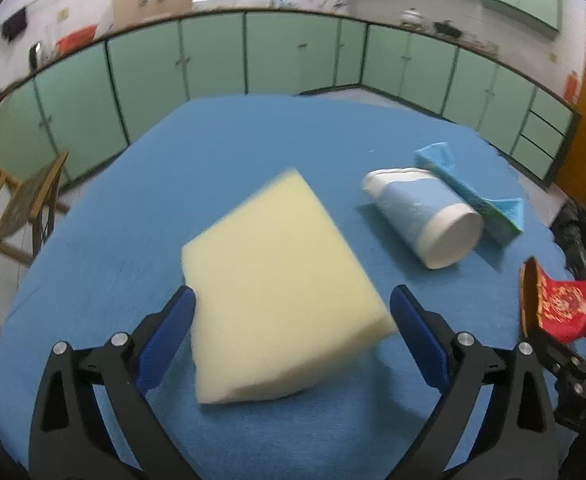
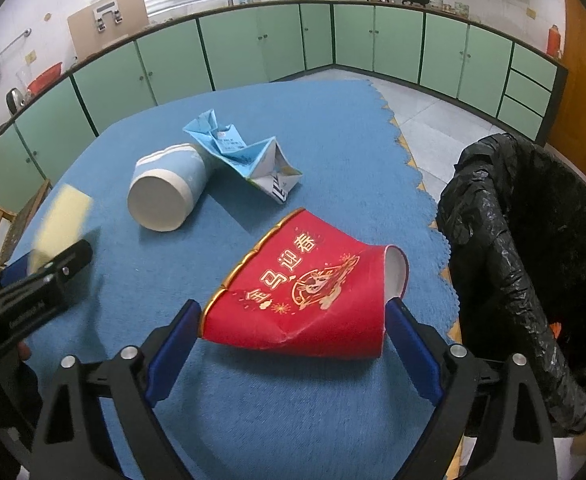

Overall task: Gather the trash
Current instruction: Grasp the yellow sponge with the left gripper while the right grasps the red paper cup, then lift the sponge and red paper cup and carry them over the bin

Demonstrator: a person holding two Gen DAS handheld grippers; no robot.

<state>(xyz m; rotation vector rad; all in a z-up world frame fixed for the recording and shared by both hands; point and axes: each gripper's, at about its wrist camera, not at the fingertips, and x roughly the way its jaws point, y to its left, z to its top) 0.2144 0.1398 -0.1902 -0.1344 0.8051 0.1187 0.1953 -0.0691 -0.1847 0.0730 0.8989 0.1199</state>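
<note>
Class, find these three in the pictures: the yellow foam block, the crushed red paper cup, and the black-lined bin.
Yellow foam block [image 1: 269, 280]: left wrist view, middle of its broad top face.
Crushed red paper cup [image 2: 309, 296]: right wrist view, on its printed side.
Black-lined bin [image 2: 533, 260]: right wrist view, on the bag's crinkled wall.

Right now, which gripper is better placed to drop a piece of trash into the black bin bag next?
Probably the right gripper: the crushed red cup sits between its fingers, and the black bin bag stands just beside it. The left gripper straddles the yellow foam block, jaws wide, farther from the bag.
</note>
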